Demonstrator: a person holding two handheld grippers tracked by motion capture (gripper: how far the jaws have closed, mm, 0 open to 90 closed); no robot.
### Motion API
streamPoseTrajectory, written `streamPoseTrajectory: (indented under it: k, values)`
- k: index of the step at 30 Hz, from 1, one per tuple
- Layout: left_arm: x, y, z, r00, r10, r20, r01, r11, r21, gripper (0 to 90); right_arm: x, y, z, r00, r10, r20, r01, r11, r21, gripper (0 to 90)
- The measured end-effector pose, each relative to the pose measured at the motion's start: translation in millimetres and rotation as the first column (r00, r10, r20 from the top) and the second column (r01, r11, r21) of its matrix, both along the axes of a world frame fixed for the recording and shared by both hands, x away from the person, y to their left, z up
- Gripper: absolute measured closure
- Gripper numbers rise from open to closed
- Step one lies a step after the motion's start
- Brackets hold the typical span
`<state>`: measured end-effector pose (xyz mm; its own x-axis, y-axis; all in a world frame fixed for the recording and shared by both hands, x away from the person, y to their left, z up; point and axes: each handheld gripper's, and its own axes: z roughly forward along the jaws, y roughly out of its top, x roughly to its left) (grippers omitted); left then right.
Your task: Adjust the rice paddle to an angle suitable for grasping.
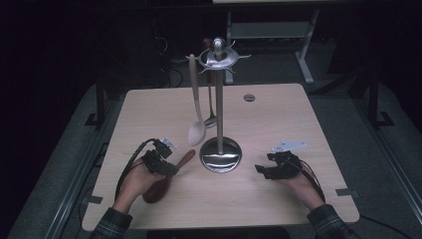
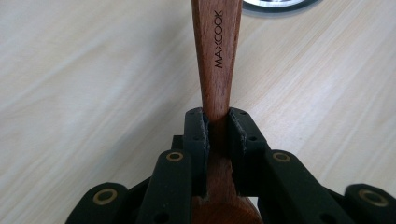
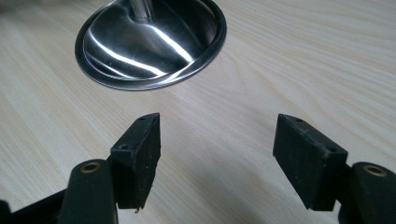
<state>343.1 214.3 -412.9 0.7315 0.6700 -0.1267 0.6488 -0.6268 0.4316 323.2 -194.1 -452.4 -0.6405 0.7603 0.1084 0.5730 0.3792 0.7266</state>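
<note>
A brown wooden spoon point(image 1: 166, 177) lies low over the table at the front left, its handle marked MAXCOOK point(image 2: 217, 42) pointing toward the steel stand. My left gripper point(image 1: 166, 167) is shut on the spoon's handle point(image 2: 217, 126), with both pads pressed against the wood. A steel utensil stand point(image 1: 219, 107) rises at the table's middle on a round base point(image 3: 149, 42). A pale spoon point(image 1: 196, 127) and a metal spoon point(image 1: 211, 117) hang from its top hooks. My right gripper point(image 1: 263, 167) rests at the front right of the base, open, with bare table between its pads point(image 3: 140, 156).
The light wooden table point(image 1: 278, 119) has a round cable hole point(image 1: 249, 97) near its far edge. Dark floor and a desk frame point(image 1: 303, 55) lie beyond the table. A person's sleeved forearms point(image 1: 326, 221) come in from the bottom.
</note>
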Motion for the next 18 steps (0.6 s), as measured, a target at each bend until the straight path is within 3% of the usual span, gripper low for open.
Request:
streamPoseTrajectory:
  k: [3,7,10,14,18]
  values:
    - [-3.5,11.7,10.3,0.9994,0.014,0.032,-0.013,0.9993,-0.036,78.3,0.3,-0.1,0.1,1.0000,-0.001,0.004,0.001,1.000,-0.002,31.9]
    - [-9.3,27.5,25.7,0.9929,0.058,0.103,-0.045,0.9910,-0.126,78.4,0.1,-0.1,0.6,1.0000,-0.007,0.004,0.007,1.000,-0.001,31.9]
    - [-15.9,34.9,36.6,0.9844,0.092,0.150,-0.062,0.9796,-0.191,78.4,0.5,-1.0,1.2,0.9999,-0.009,0.011,0.009,1.000,0.003,31.9]
    - [-24.0,40.2,49.6,0.9715,0.101,0.214,-0.044,0.9658,-0.255,78.4,0.0,-1.2,2.4,0.9998,-0.019,0.010,0.019,1.000,0.012,31.9]
    - [-33.3,40.3,62.6,0.9529,0.127,0.275,-0.031,0.9443,-0.328,78.4,-0.2,0.2,5.3,0.9998,-0.007,0.018,0.006,1.000,0.025,30.5]
